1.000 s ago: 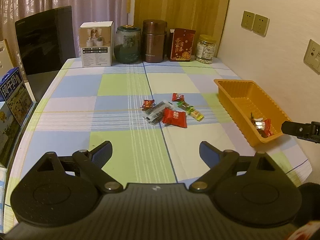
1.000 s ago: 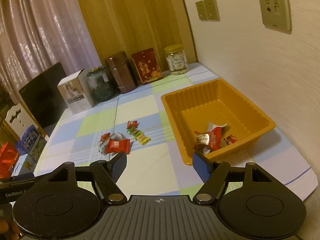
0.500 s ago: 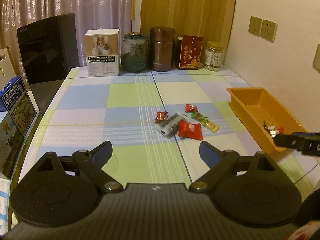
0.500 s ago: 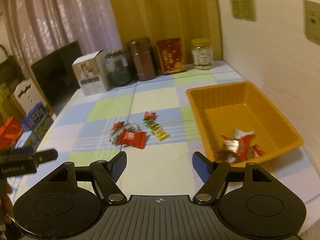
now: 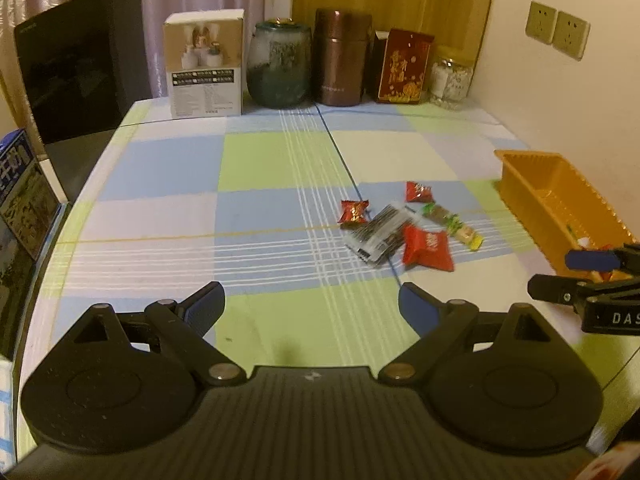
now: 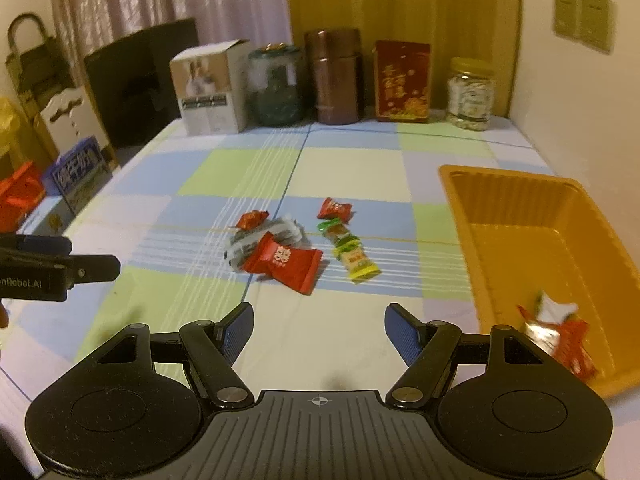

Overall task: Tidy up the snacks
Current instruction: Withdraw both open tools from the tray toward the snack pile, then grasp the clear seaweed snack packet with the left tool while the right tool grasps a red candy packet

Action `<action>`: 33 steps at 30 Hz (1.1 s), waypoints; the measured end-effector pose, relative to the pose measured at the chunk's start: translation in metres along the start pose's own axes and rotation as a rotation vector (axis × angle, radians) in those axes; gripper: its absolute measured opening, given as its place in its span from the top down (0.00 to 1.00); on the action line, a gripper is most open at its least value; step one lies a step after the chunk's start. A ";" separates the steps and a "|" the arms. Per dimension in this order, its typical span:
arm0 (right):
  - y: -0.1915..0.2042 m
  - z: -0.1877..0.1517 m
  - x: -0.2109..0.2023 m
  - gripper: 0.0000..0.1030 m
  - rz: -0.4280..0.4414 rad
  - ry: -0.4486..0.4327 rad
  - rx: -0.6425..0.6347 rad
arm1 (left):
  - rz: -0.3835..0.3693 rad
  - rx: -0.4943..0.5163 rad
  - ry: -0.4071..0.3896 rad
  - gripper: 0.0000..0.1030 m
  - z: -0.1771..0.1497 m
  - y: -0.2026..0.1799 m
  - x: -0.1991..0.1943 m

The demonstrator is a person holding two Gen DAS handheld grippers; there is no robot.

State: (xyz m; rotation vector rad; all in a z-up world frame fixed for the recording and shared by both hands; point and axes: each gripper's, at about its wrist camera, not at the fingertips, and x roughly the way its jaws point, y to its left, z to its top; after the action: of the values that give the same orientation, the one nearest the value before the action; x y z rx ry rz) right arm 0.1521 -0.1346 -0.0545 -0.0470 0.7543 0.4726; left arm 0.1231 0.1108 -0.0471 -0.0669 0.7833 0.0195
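Observation:
A small heap of snacks lies mid-table: a large red packet point(image 6: 283, 262) point(image 5: 427, 243), a silver-black packet point(image 6: 276, 236) point(image 5: 378, 234), a green-yellow bar point(image 6: 351, 252) point(image 5: 454, 222) and two small red candies point(image 6: 335, 210) point(image 6: 251, 219). An orange tray point(image 6: 532, 200) point(image 5: 532, 168) at the right holds a few wrapped snacks point(image 6: 556, 328). My right gripper point(image 6: 319, 330) is open and empty, short of the heap. My left gripper point(image 5: 311, 308) is open and empty, left of the heap.
Along the back edge stand a white box point(image 6: 212, 88), a glass jar point(image 6: 276, 84), a brown canister point(image 6: 334, 76), a red box point(image 6: 402, 80) and a small jar point(image 6: 470, 94). A dark chair point(image 5: 80, 60) and cartons point(image 5: 24, 188) are at the left.
My right gripper has swung left from the tray to face the heap. My left gripper has turned a little left and come closer to the snacks. Both stay open.

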 end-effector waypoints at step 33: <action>0.032 0.015 0.141 0.56 0.000 -0.003 -0.460 | -0.137 0.029 0.038 0.10 0.011 0.020 0.082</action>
State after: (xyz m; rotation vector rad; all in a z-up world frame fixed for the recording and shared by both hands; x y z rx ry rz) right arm 0.2363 -0.0470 -0.1337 -0.4748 0.6305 0.6386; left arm 0.1885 0.1314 -0.0982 -0.0939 0.8157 -0.1232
